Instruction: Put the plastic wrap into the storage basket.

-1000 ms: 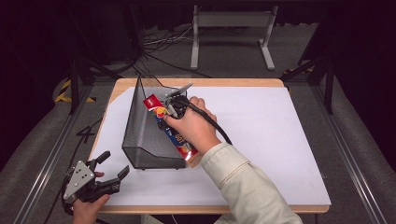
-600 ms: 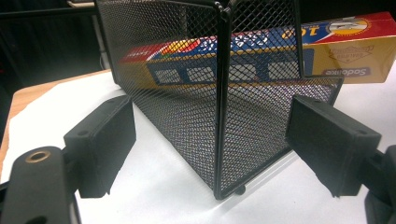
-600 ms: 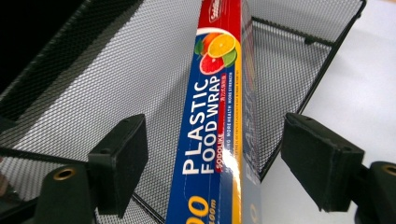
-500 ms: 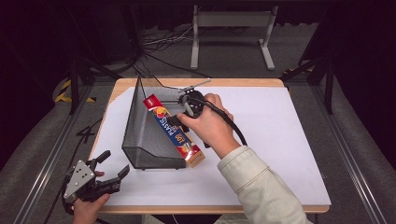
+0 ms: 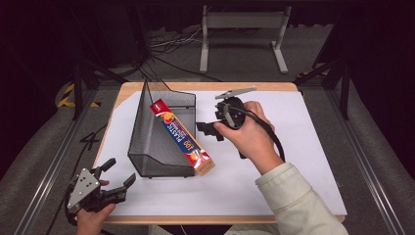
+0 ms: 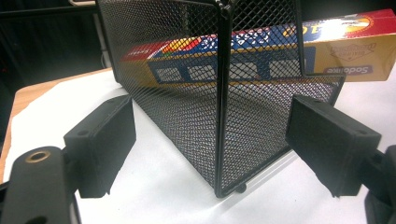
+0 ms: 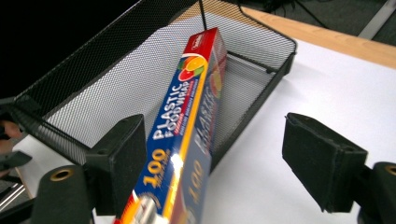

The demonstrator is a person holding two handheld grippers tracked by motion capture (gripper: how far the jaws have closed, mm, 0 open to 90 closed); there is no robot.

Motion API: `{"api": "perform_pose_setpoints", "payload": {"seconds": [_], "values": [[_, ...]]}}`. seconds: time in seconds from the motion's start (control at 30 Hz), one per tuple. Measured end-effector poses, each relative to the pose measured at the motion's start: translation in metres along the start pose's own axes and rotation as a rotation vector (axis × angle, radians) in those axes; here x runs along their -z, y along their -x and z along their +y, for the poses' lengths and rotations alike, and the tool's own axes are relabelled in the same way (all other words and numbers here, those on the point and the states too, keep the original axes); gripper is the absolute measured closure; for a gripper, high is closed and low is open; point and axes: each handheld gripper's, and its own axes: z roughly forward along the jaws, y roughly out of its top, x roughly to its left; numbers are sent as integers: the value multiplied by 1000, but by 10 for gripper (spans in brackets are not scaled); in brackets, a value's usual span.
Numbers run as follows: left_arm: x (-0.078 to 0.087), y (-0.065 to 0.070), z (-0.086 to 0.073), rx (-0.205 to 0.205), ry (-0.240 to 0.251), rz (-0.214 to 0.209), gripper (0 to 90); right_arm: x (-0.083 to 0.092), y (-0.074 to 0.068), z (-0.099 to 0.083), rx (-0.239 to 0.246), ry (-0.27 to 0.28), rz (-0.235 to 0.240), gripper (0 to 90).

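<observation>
The white-covered desk [image 5: 274, 176] carries a black mesh basket [image 5: 147, 142]. The plastic wrap box [image 5: 182, 138] lies slanted in it, one end propped over the low front rim, so placing looks nearly done; seating it flat may remain. The right gripper [image 5: 211, 128], fingers apart and just opening further, holds nothing. The left gripper [image 5: 110, 188] rests with fingers apart.

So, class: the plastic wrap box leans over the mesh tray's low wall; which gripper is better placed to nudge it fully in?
Probably the right gripper: open, beside the plastic wrap box. The left gripper sits at the table's near edge, the mesh tray between.
</observation>
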Motion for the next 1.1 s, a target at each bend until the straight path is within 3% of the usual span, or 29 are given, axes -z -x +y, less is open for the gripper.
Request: {"api": "perform_pose_setpoints", "payload": {"seconds": [0.17,0.33,0.5,0.8,1.1], "values": [[0,0,0,0,0,4,170,16,10,-9,7,25,-14,224],[0,1,0,-1,-7,2,170,44,34,-30,34,104,-44,226],[0,0,0,-1,-10,4,170,60,55,-49,65,147,-72,226],[-1,0,-1,0,-8,5,170,84,79,-74,87,206,-94,224],[-2,-2,-1,4,-8,5,170,95,99,-100,103,232,-131,215]]}}
